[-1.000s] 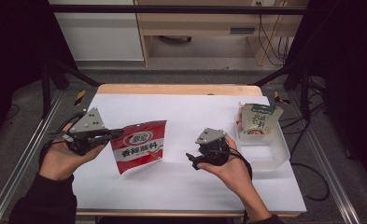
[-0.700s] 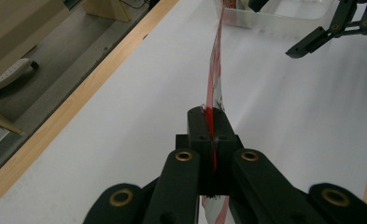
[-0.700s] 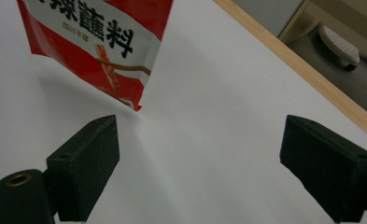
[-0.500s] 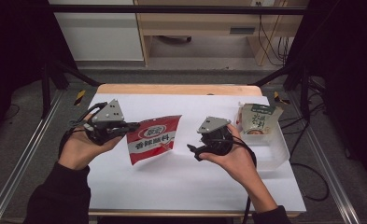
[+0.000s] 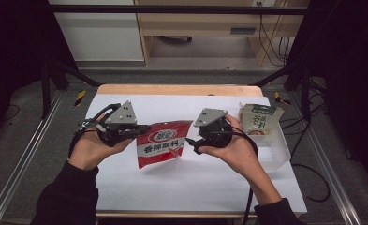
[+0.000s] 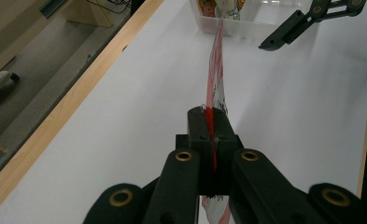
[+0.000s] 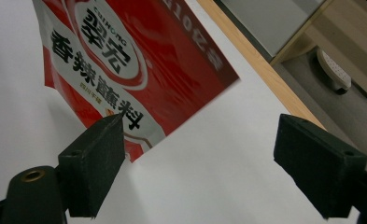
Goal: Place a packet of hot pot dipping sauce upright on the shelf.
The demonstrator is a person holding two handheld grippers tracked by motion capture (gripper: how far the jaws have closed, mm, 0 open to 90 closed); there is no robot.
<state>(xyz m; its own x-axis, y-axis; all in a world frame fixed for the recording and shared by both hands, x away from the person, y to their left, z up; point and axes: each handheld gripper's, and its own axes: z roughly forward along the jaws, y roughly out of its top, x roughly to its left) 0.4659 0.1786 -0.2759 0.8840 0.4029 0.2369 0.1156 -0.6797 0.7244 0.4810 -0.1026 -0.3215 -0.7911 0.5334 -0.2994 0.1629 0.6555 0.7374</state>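
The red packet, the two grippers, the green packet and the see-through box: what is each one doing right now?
Red packet: hanging above the table, pinched at its edge.
Left gripper: jaws shut on the red packet.
Right gripper: jaws open, close to the red packet, not pressing it.
Green packet: standing in the clear box.
Clear box: open on top, resting on the table.

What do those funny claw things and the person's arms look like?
Each hand-held gripper, left and right, is black, with a grey three-cornered plate dotted with small marks on top and black cables trailing off. The flat black jaws end in blocky pads, with brass-coloured rings at the joints. The person wears dark long sleeves.
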